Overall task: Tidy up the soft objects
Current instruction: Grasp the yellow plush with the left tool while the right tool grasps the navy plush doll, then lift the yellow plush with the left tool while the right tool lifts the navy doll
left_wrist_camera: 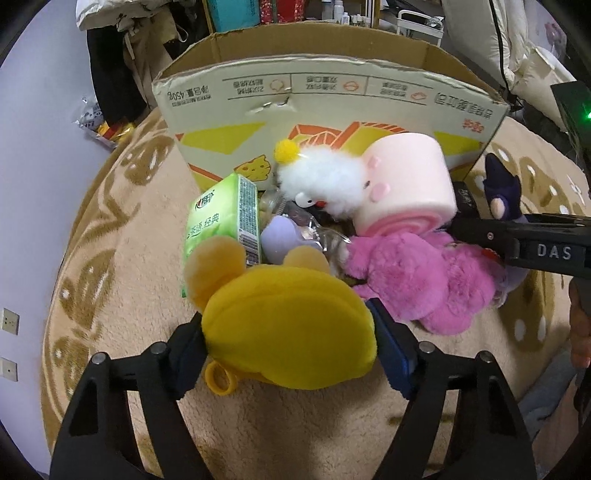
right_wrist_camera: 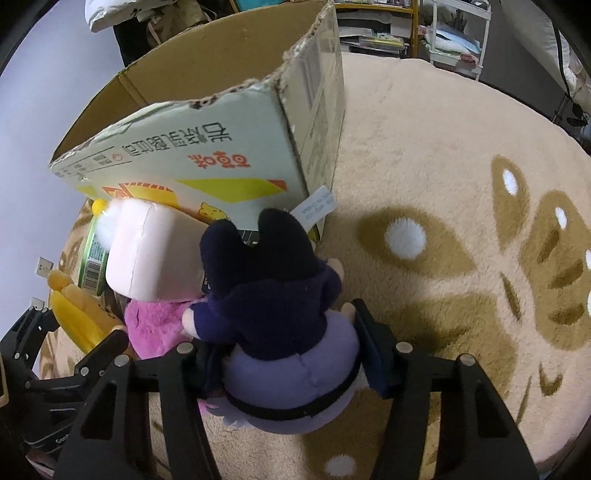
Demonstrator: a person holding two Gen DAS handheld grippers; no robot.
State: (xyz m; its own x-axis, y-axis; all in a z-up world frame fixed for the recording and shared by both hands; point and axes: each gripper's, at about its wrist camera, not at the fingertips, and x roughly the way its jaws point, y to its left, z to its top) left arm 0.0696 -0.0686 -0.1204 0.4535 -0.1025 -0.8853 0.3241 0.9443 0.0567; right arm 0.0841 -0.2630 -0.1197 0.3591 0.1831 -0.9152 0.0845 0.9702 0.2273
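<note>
Here, a plump yellow plush (left_wrist_camera: 291,332), orange-eared, between the left tongs (left_wrist_camera: 291,354).

Beige rug (right_wrist_camera: 424,155) with brown leaf pattern covered the floor. Pale wall (left_wrist_camera: 33,206) at 9 o'clock carried two sockets (left_wrist_camera: 9,321). Metal shelves (right_wrist_camera: 376,26) at 12 o'clock; bedding (left_wrist_camera: 517,40) heaped at 1 o'clock.
</note>
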